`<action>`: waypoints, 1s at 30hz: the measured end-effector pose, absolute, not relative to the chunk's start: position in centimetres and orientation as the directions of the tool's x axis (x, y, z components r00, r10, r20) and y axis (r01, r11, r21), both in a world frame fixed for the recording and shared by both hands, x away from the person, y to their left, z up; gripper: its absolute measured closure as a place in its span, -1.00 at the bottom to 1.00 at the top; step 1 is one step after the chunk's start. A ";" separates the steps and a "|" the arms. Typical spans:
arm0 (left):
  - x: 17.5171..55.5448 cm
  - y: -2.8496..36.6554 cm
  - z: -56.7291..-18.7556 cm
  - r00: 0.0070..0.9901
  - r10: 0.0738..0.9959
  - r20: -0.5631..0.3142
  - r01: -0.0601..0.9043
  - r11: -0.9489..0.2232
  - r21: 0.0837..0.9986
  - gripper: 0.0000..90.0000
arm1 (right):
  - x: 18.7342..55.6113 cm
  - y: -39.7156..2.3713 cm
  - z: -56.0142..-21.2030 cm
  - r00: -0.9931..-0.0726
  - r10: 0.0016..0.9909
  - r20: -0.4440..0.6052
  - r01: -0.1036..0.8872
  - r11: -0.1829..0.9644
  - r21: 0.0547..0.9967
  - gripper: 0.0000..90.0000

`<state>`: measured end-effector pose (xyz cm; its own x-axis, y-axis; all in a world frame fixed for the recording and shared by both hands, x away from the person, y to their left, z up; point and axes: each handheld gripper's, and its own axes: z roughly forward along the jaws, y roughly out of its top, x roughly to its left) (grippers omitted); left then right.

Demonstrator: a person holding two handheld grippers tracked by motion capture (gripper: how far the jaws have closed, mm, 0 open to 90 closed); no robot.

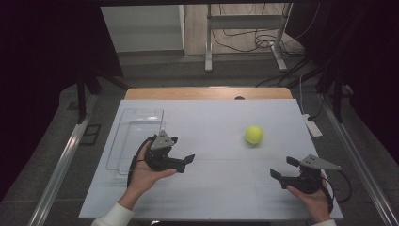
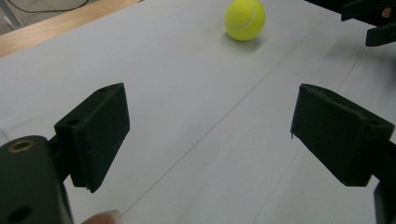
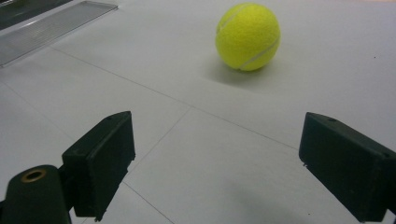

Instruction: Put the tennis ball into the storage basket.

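Tennis ball rests free mid-table; left gripper at 8 o'clock, right gripper at 5 o'clock, both aimed ballward, jaws wide, empty, seemingly poised for pickup.

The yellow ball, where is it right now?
The yellow ball sits on the white table in the high view, right of the middle, apart from both open grippers: ahead of the right gripper and far from the clear tray on the left.
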<state>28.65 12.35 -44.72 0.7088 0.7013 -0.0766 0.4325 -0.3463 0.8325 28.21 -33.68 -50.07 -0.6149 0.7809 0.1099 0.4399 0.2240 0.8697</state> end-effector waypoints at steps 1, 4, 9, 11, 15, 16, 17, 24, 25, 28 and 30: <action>28.7 12.3 -44.7 0.710 0.700 -0.076 0.432 -0.348 0.832 -0.73 | 28.2 -33.7 -50.1 -0.615 0.781 0.109 0.440 0.225 0.869 -0.76; 28.8 12.1 -44.7 0.712 0.697 -0.079 0.433 -0.348 0.831 -0.73 | 28.2 -33.7 -50.1 -0.615 0.781 0.110 0.440 0.225 0.869 -0.76; 29.1 11.9 -44.7 0.713 0.697 -0.079 0.436 -0.351 0.829 -0.73 | 28.2 -33.7 -50.1 -0.616 0.780 0.109 0.441 0.227 0.869 -0.76; 29.2 11.9 -44.8 0.714 0.696 -0.079 0.434 -0.352 0.829 -0.73 | 28.2 -33.7 -50.1 -0.616 0.780 0.108 0.440 0.227 0.869 -0.76; 29.3 11.6 -44.7 0.715 0.694 -0.080 0.434 -0.352 0.829 -0.73 | 28.2 -33.7 -50.1 -0.616 0.780 0.109 0.441 0.227 0.868 -0.76; 29.4 11.6 -44.7 0.716 0.693 -0.081 0.435 -0.352 0.829 -0.73 | 28.2 -33.7 -50.1 -0.617 0.780 0.108 0.441 0.228 0.868 -0.76; 29.4 11.5 -44.7 0.717 0.692 -0.081 0.434 -0.353 0.829 -0.73 | 28.2 -33.7 -50.1 -0.617 0.780 0.108 0.441 0.229 0.868 -0.76; 29.8 10.9 -44.7 0.725 0.684 -0.081 0.432 -0.360 0.827 -0.73 | 28.3 -33.7 -50.2 -0.618 0.779 0.110 0.442 0.228 0.868 -0.76; 29.8 10.8 -44.7 0.727 0.682 -0.080 0.432 -0.363 0.826 -0.73 | 28.3 -33.7 -50.2 -0.617 0.779 0.111 0.442 0.227 0.868 -0.76; 30.0 10.6 -44.7 0.729 0.679 -0.081 0.433 -0.366 0.824 -0.74 | 28.3 -33.7 -50.2 -0.618 0.778 0.112 0.445 0.228 0.866 -0.76; 30.1 10.5 -44.7 0.730 0.678 -0.081 0.432 -0.366 0.824 -0.73 | 28.3 -33.7 -50.2 -0.618 0.778 0.113 0.445 0.228 0.866 -0.76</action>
